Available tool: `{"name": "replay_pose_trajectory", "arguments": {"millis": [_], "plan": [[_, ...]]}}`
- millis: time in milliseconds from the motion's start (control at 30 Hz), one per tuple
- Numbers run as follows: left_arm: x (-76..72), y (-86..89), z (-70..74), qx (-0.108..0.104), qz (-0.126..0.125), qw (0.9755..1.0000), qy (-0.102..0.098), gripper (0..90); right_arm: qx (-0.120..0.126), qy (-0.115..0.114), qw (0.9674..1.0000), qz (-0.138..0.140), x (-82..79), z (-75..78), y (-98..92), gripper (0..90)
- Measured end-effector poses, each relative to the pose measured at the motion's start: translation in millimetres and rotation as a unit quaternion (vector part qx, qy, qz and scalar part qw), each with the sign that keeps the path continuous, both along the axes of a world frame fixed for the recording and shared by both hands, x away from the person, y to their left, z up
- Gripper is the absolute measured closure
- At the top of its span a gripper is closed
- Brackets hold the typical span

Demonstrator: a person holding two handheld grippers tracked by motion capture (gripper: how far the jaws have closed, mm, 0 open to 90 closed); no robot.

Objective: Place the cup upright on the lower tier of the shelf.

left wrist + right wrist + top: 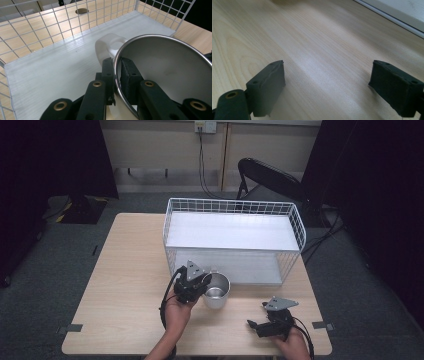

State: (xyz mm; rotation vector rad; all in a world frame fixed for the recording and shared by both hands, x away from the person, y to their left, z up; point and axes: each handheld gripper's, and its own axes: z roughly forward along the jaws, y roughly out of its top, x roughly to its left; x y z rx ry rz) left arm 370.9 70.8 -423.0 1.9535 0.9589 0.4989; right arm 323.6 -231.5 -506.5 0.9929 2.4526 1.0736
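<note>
A white mug with a steel rim [217, 291] stands in front of the white wire basket [234, 206]. My left gripper [198, 282] is shut on the mug's rim [117, 75], one pad inside and one outside, close to the white handle [108, 45]. In the left gripper view the mug's pale inside [170, 72] takes up the right half. My right gripper [257, 326] rests low over the table near the front right edge, its jaws wide open. Between its pads [268, 85] there is bare wood.
The wire basket has a white floor panel [62, 67] and an upper white shelf [232, 231], with its open side toward me. A black folded chair [270, 175] stands behind the table. The light wooden table [125, 285] has bare room at left.
</note>
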Motion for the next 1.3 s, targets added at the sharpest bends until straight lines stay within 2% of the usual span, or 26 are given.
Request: {"name": "replay_pose_trajectory", "arguments": {"millis": [200, 367, 400, 500, 667, 967, 1300], "plan": [[5.5, -1.0, 0.5, -0.004, 0.011, 0.9999, -0.003, 81.8, 0.0, 0.001, 1.0, 0.0, 0.0, 0.0, 0.0, 11.6], [11.3, -2.3, 0.4, 0.0, 0.018, 0.9998, -0.003, 81.8, 0.0, 0.0, 1.0, 0.0, 0.2, 0.0, 0.0, 11.6], [12.7, -2.6, 0.7, 0.006, 0.017, 0.9998, -0.004, 81.8, 0.0, 0.001, 1.0, 0.0, 0.1, 0.0, 0.0, 11.6], [15.6, -3.7, 0.6, 0.0, 0.022, 0.9998, -0.003, 81.8, 0.0, 0.0, 1.0, 0.001, 0.2, 0.0, 0.0, 11.6], [19.7, -5.4, 0.1, 0.003, 0.029, 0.9996, -0.006, 81.8, 0.0, 0.001, 1.0, 0.001, 0.2, 0.0, 0.0, 11.6], [23.4, -7.6, 1.2, 0.009, 0.032, 0.9994, -0.011, 81.7, 0.0, 0.0, 1.0, 0.001, 0.3, 0.0, 0.0, 11.6], [28.2, -6.9, -0.6, 0.01, 0.048, 0.9987, -0.013, 81.7, 0.0, 0.0, 1.0, 0.001, 0.3, 0.0, 0.0, 11.6]]}}
